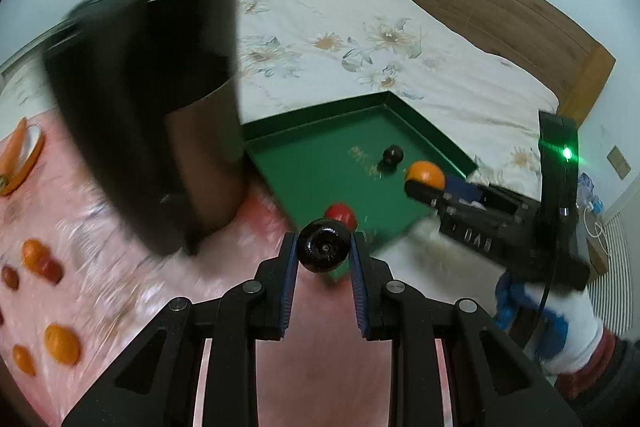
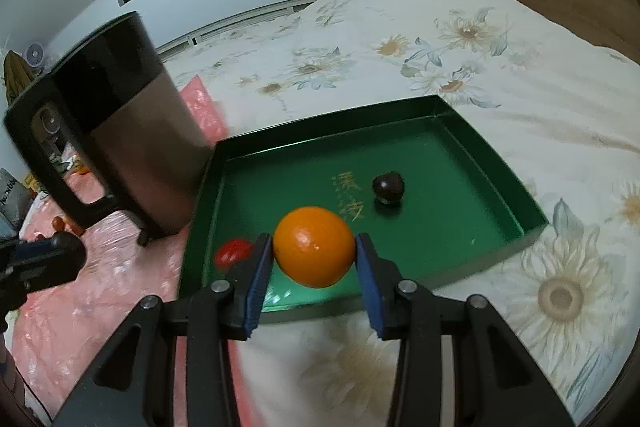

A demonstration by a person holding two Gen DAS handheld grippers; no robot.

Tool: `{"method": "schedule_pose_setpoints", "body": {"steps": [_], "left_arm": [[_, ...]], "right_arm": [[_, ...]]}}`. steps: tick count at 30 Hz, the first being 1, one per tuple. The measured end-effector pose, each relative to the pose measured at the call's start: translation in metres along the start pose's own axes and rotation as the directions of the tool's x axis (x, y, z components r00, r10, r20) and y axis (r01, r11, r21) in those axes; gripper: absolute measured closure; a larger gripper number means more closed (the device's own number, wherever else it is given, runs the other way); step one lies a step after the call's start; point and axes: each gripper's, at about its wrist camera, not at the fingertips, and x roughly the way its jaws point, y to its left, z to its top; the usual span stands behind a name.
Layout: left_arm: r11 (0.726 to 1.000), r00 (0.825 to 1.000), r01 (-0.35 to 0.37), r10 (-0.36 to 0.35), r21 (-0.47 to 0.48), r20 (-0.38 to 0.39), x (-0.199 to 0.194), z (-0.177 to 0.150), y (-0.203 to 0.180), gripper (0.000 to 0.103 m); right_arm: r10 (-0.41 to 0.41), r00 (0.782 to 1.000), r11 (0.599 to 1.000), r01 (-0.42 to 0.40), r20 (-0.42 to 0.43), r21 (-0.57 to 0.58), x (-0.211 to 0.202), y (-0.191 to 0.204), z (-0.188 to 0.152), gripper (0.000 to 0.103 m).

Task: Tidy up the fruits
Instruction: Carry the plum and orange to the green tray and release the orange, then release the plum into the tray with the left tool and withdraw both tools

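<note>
Even, cool indoor light, soft shadows. Heavy fisheye bending with black vignette at corners. Strong motion blur on kettle and pink cloth, left half of left wrist view. Green LED flare at right edge. Right wrist view mostly sharp.

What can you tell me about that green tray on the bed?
The green tray is shallow and square-cornered, with low upright walls and gold characters on its floor. It lies flat on the flowered bedspread, one corner beside the dark kettle. A dark round fruit and a small red fruit rest inside.
</note>
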Motion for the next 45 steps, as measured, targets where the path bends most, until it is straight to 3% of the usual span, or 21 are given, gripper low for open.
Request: {"method": "schedule_pose_setpoints", "body": {"steps": [10,20,31,35,36,37,39,45], "left_arm": [[0.999,0.998,-0.034,0.035,0.011,-0.044,0.073,0.032,-0.012,0.082],[0.995,0.991,-0.093,0.094,0.022,-0.098,0.127,0.039,-0.005,0.082],[0.995,0.982,-0.098,0.097,0.004,-0.164,0.148,0.028,0.004,0.081],[0.992,0.978,-0.116,0.123,0.051,-0.171,0.149,0.027,-0.001,0.081],[0.992,0.978,-0.113,0.120,0.055,-0.169,0.149,0.027,-0.002,0.081],[0.993,0.980,-0.109,0.116,0.052,-0.164,0.148,0.026,-0.003,0.081],[0.993,0.981,-0.108,0.114,0.046,-0.155,0.147,0.026,-0.003,0.081],[0.991,0.983,-0.115,0.124,0.071,-0.136,0.136,0.024,-0.006,0.079]], "right_arm": [[-0.051,0.998,0.999,0.050,-0.028,-0.019,0.033,-0.022,0.007,0.072],[-0.102,0.993,0.994,0.099,-0.068,-0.047,0.058,-0.035,0.005,0.071],[-0.102,0.992,0.994,0.099,-0.073,-0.049,0.060,-0.034,0.003,0.069],[-0.106,0.991,0.994,0.103,-0.078,-0.046,0.061,-0.034,0.003,0.069],[-0.108,0.991,0.993,0.105,-0.079,-0.045,0.061,-0.034,0.003,0.067],[-0.108,0.991,0.994,0.104,-0.081,-0.044,0.061,-0.034,0.004,0.046],[-0.112,0.990,0.993,0.109,-0.080,-0.042,0.060,-0.034,0.004,0.030],[-0.117,0.991,0.993,0.116,-0.059,-0.028,0.049,-0.035,0.005,0.022]]}}
